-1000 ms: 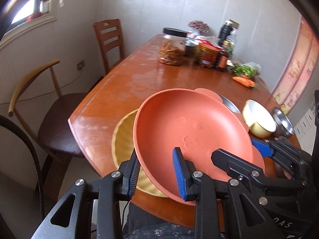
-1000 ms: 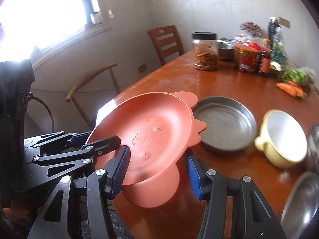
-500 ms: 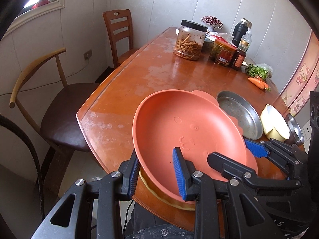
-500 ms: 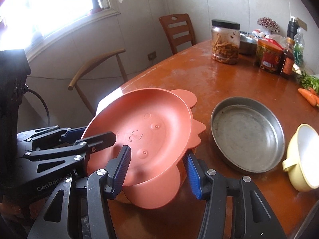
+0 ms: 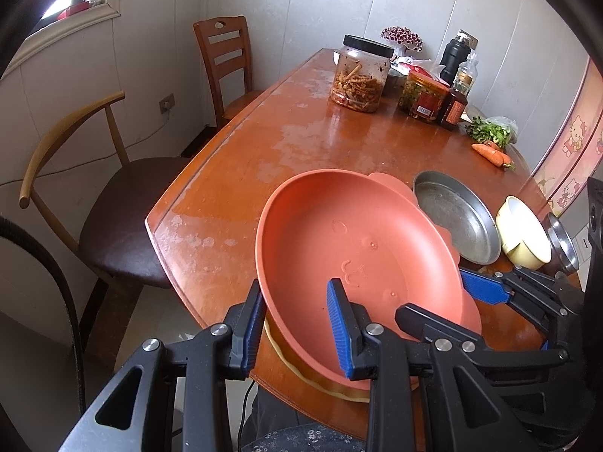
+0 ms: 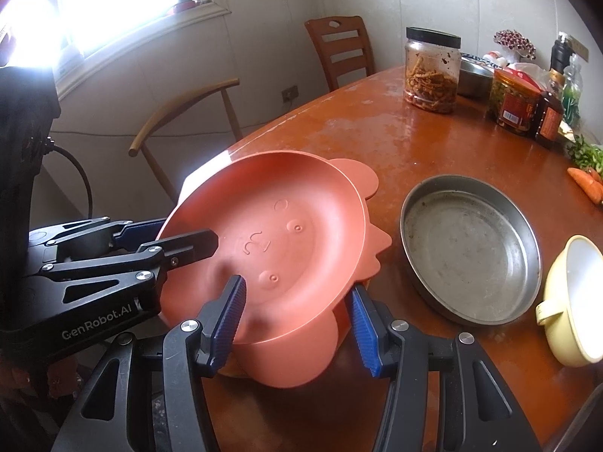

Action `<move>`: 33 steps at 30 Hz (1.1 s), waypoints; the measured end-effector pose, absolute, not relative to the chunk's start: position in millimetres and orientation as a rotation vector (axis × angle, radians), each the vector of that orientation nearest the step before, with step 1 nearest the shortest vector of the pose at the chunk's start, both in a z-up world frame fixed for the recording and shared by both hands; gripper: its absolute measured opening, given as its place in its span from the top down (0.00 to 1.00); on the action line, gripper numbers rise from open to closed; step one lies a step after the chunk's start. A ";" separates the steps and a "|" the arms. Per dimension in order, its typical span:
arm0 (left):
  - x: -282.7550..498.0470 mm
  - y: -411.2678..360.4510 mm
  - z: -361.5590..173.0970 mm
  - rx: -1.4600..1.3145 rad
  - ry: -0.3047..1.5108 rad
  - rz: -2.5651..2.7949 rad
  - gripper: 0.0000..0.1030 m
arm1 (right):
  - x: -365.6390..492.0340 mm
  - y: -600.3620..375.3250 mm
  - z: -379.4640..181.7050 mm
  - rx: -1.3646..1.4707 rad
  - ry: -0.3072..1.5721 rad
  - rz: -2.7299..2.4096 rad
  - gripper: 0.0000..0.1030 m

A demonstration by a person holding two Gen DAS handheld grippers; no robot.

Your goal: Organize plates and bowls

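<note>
An orange plate (image 5: 350, 248) with an embossed face lies on a yellow plate (image 5: 320, 384) at the table's near edge; only the yellow rim shows. It also shows in the right wrist view (image 6: 271, 241). My left gripper (image 5: 296, 324) straddles its near-left rim, jaws apart. My right gripper (image 6: 297, 310) straddles its near-right rim, jaws apart. Neither clamps it. A metal pan (image 5: 456, 218) and a cream bowl (image 5: 524, 237) stand to the right.
A steel bowl (image 5: 561, 241) sits at the right edge. Jars (image 5: 360, 75), bottles (image 5: 454, 109), greens and a carrot (image 5: 490, 152) stand at the far end of the wooden table (image 5: 282, 143). Two chairs (image 5: 94, 173) stand on the left.
The orange plate came down onto the yellow plate, which is now almost covered. Both grippers pulled back slightly, and more of the table shows.
</note>
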State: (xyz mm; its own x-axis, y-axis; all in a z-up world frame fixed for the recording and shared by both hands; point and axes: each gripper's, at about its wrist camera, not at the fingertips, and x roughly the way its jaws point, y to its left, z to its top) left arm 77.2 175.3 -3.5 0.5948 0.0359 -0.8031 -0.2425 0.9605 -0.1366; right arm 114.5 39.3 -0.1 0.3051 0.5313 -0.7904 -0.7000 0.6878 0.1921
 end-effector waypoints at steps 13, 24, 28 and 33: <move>74.8 174.4 -4.6 -0.240 0.936 0.171 0.68 | 101.4 37.9 2.8 -0.253 0.962 0.834 0.43; 73.8 172.2 -4.3 -0.239 0.937 0.162 0.68 | 97.4 31.0 8.1 -0.267 0.948 0.814 0.34; 72.0 171.2 -2.7 -0.239 0.931 0.162 0.68 | 95.1 27.5 13.3 -0.287 0.910 0.794 0.32; 69.8 171.0 -0.4 -0.244 0.921 0.160 0.68 | 103.1 14.7 17.6 -0.221 0.919 0.787 0.31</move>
State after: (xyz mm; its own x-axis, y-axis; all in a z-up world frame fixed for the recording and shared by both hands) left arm 69.8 171.0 -0.4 0.5958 0.0320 -0.8025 -0.2400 0.9606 -0.1399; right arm 103.1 14.7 17.6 0.3563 0.5138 -0.7805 -0.6922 0.7062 0.1489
